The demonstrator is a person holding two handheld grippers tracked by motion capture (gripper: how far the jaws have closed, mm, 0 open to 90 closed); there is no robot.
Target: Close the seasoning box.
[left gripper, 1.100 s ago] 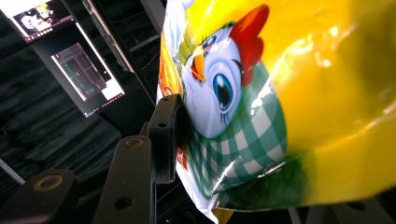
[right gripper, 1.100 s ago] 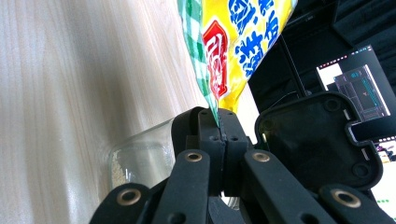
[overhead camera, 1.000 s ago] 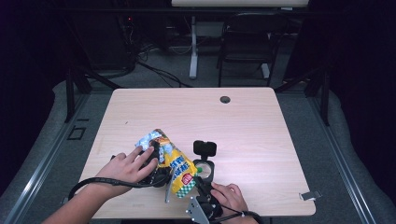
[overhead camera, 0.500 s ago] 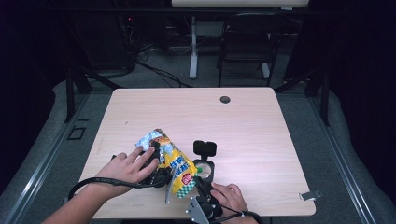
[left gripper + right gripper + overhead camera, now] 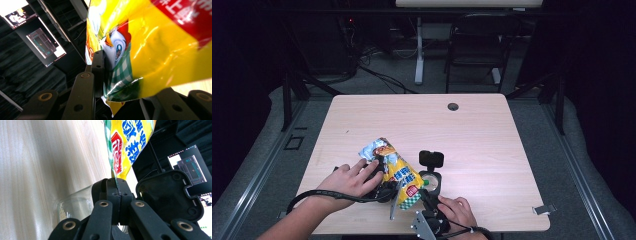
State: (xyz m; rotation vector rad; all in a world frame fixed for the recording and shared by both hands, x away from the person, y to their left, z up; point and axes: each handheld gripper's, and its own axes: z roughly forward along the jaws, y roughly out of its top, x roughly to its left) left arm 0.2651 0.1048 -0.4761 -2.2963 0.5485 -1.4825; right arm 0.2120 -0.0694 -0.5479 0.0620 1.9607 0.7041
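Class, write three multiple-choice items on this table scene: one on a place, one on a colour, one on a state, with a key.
1. Where does the clear glass jar stand?
A. far table edge
B. beside the snack bag, near edge
C. on the floor

2. The bag's main colour?
A. yellow
B. purple
C. grey

3. The right gripper jaws are:
A. wide open
B. shut on the bag's edge
C. holding the jar lid

Key: B, the jar sits by the bag near the hands; A, yellow film dominates; B, its jaws pinch the bag's seam.
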